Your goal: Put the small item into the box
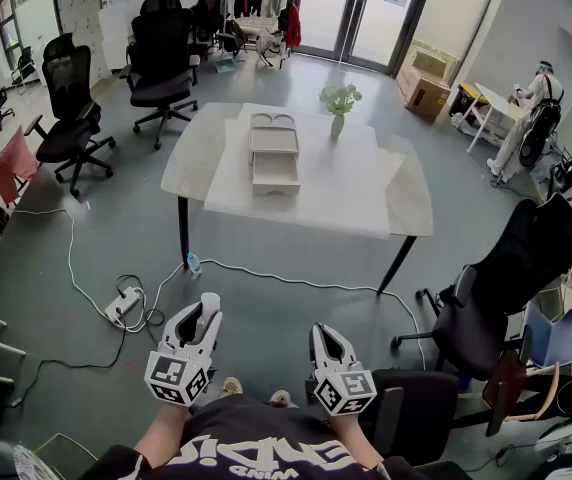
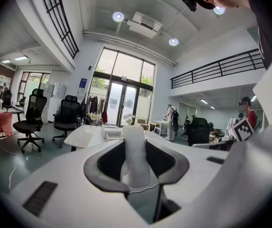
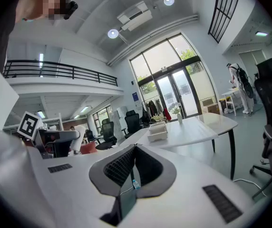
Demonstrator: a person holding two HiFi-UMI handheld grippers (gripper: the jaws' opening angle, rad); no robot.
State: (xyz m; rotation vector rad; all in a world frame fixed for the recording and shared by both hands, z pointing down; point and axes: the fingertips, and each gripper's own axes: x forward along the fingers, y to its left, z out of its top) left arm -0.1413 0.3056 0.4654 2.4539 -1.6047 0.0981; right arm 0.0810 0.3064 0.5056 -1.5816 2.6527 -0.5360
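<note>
Now | left gripper (image 2: 135, 144) jaws wide, gripping smooth white small item (image 2: 136, 163) | right gripper (image 3: 135, 148) jaws together | white box (image 1: 274, 158) on table (image 1: 406, 203)

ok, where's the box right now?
In the head view the box sits on the white table, left of centre. The flower vase is its nearest neighbour, to its right toward the far edge.
</note>
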